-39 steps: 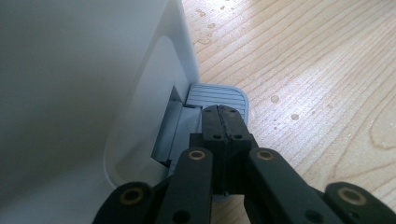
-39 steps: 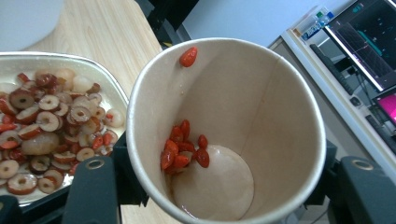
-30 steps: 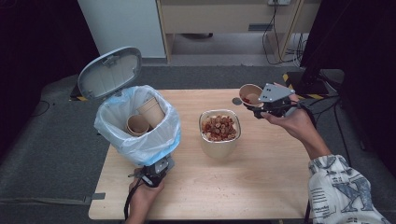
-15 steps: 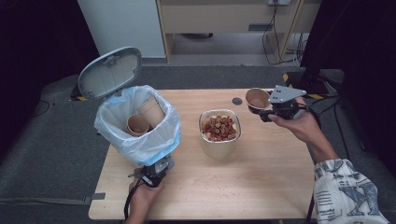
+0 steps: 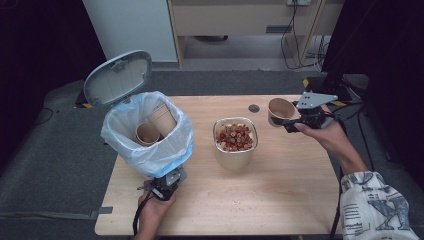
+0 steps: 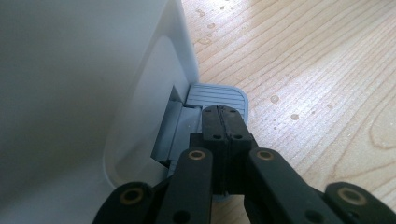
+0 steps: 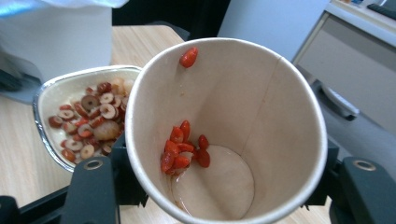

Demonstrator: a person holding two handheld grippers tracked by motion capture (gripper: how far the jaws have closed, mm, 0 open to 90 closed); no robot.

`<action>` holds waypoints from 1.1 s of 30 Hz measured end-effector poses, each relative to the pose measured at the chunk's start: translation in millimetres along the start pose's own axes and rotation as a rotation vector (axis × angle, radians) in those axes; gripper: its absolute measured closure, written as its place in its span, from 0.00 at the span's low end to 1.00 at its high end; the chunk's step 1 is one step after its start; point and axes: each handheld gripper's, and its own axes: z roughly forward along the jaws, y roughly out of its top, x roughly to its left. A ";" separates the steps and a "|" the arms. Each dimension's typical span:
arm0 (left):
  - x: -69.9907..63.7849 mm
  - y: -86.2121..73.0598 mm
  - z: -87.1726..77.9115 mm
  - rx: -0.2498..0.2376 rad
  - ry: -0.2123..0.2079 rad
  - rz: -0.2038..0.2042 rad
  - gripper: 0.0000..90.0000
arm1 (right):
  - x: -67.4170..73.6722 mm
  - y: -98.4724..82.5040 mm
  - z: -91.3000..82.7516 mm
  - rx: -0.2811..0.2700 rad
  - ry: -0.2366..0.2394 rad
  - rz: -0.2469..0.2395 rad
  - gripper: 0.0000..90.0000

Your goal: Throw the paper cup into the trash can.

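Far left: white pedal bin (image 5: 150,145) lined with a pale blue plastic bag, grey lid (image 5: 118,76) tipped up, two used brown paper cups (image 5: 154,126) lying inside. Left hand-held gripper (image 5: 167,181) down at the bin's foot, jaws fully together with nothing between them, tips pressing on the ribbed grey pedal (image 6: 218,95); no shift there compared with a second ago, lid held open just the same. Centre of the light wooden surface (image 5: 280,200): glass bowl (image 5: 235,150) heaped with sliced red dates and other dried fruit, unmoved. Right side: right hand-held gripper (image 5: 295,120) clamped on a brown paper cup (image 5: 280,111), carried off the bowl and slightly outward and lower over the last second, mouth tilted toward the bowl. Inside that cup, a cluster of red goji berries (image 7: 183,150) stuck near the wet bottom, one more clinging by the rim. Reading of it: emptying nearly done, a few stragglers left, then probably across to the open bin. Brands or writing: none legible on cup, bin or bowl, though the cup's outer wall is poorly seen.
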 end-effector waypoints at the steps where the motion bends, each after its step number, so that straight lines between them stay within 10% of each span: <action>1: -0.1 0.0 0.0 0.000 0.000 0.000 0.99 | -1.2 -0.4 0.9 -0.005 0.010 0.014 0.39; 16: -0.7 0.2 -0.2 0.002 0.000 0.004 0.99 | -8.4 1.0 11.5 -0.017 0.118 0.184 0.39; 33: -0.8 0.3 -0.2 0.002 0.000 0.004 0.99 | -8.9 1.5 8.2 -0.012 0.103 0.169 0.39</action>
